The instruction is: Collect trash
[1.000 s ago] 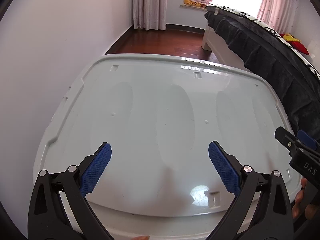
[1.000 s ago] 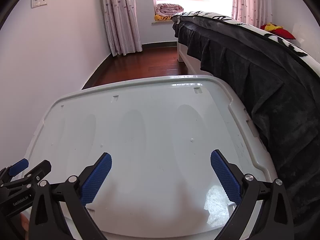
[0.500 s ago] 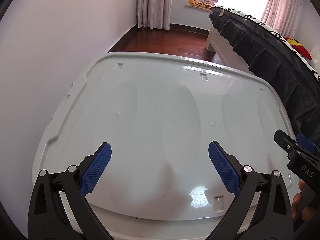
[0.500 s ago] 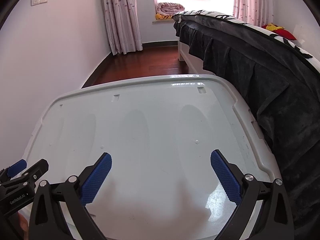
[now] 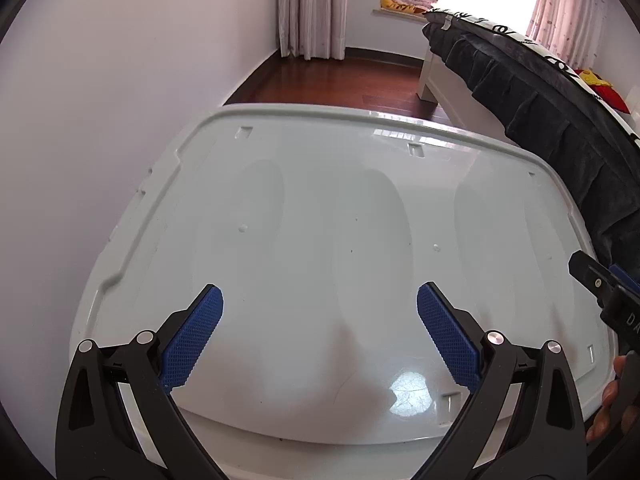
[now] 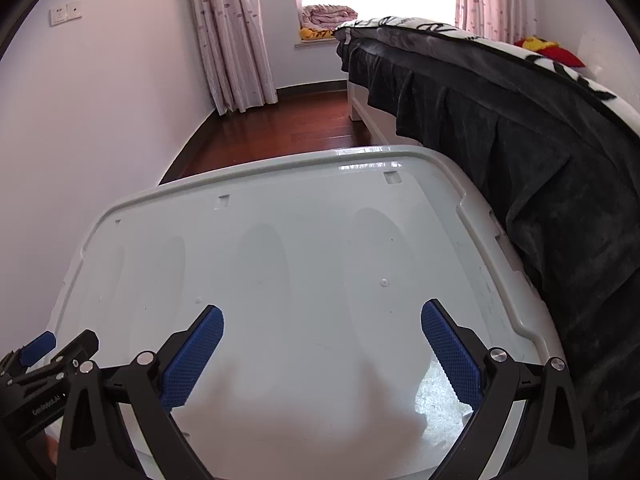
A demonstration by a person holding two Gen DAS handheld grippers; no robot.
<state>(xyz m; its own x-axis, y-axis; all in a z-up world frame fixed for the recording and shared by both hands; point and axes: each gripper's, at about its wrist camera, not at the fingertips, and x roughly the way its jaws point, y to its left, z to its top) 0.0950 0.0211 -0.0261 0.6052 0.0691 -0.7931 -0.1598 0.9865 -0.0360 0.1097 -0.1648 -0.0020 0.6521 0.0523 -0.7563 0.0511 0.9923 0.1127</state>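
A large pale grey plastic lid (image 5: 328,216) fills both views, also in the right wrist view (image 6: 304,264); its top is bare and I see no trash on it. My left gripper (image 5: 320,312) is open and empty, hovering over the lid's near half. My right gripper (image 6: 322,324) is open and empty too, over the lid's near right part. The right gripper's tip shows at the right edge of the left wrist view (image 5: 600,284). The left gripper's tip shows at the lower left of the right wrist view (image 6: 52,352).
A bed with a dark skirted cover (image 6: 520,152) stands close along the lid's right side. A white wall (image 5: 100,120) runs along the left. Dark wooden floor (image 6: 280,128) leads to curtains (image 6: 232,36) and a bright window with folded bedding (image 6: 328,14) on its sill.
Both views have drifted slightly back and up, so the lid sits a little lower and more of the floor and bed shows. Both grippers stay open.
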